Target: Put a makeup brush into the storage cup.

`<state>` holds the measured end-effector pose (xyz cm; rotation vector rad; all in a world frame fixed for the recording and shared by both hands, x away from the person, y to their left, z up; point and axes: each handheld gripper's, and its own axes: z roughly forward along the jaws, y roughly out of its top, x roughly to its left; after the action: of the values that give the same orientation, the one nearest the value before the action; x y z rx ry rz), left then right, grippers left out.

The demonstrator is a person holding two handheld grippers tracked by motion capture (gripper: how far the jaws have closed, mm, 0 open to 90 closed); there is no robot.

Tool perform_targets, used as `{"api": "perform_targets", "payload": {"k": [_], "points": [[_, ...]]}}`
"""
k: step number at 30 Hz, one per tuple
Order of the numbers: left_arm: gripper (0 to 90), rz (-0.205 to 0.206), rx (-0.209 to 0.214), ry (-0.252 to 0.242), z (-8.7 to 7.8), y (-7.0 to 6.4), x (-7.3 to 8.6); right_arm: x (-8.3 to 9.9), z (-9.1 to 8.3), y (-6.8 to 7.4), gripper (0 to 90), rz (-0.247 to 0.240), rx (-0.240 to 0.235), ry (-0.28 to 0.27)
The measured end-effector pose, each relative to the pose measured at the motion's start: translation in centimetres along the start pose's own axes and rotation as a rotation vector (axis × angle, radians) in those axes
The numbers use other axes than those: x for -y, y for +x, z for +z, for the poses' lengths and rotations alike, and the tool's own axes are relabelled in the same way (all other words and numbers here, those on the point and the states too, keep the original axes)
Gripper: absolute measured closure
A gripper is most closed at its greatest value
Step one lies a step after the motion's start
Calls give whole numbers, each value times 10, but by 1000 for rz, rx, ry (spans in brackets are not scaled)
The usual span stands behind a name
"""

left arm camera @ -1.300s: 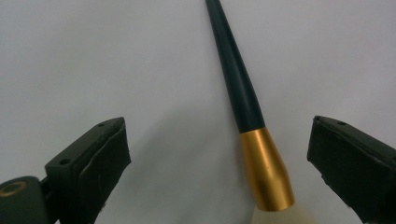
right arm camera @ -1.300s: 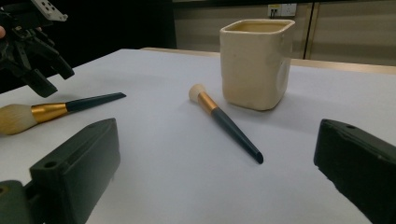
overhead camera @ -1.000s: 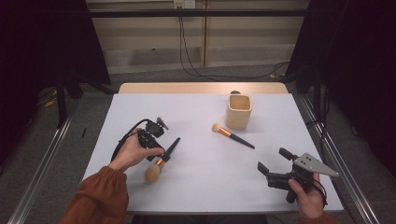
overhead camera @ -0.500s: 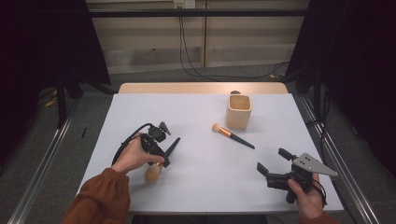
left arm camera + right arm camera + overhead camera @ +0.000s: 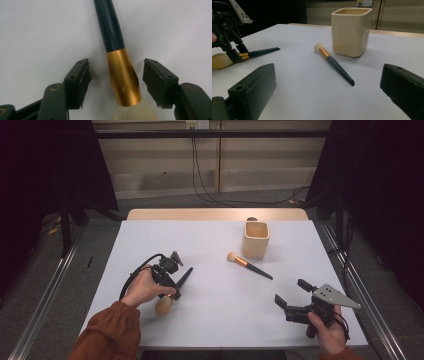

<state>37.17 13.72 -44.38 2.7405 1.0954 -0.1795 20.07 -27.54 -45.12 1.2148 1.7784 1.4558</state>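
White table [image 5: 215, 250], dark curtains behind, cables on floor. L gripper [image 5: 116, 83] near front-left edge, jaws wide apart, straddling gold ferrule of big brush [image 5: 117, 62]; not touching yet, prob. lined up to grab at ferrule. Bristles toward front edge, handle toward centre. R gripper [image 5: 295, 299] by front-right corner, jaws wide, empty, idle. Small brush [image 5: 248, 265] flat mid-table, just beside cream cup [image 5: 256, 239] toward back-right, upright, likely holder for both brushes.
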Motion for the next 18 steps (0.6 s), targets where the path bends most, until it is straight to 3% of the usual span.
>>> {"api": "perform_targets", "payload": {"k": [1, 4, 12, 18], "points": [[499, -6, 27, 5, -1, 0, 1, 0, 0, 0, 4, 0, -1, 1], [494, -8, 36, 23, 0, -2, 1, 0, 0, 0, 4, -2, -1, 0], [577, -25, 12, 33, 0, -1, 0, 0, 1, 0, 4, -3, -2, 1], [610, -16, -27, 73, 2, -6, -4, 0, 1, 1, 4, -3, -3, 3]]}}
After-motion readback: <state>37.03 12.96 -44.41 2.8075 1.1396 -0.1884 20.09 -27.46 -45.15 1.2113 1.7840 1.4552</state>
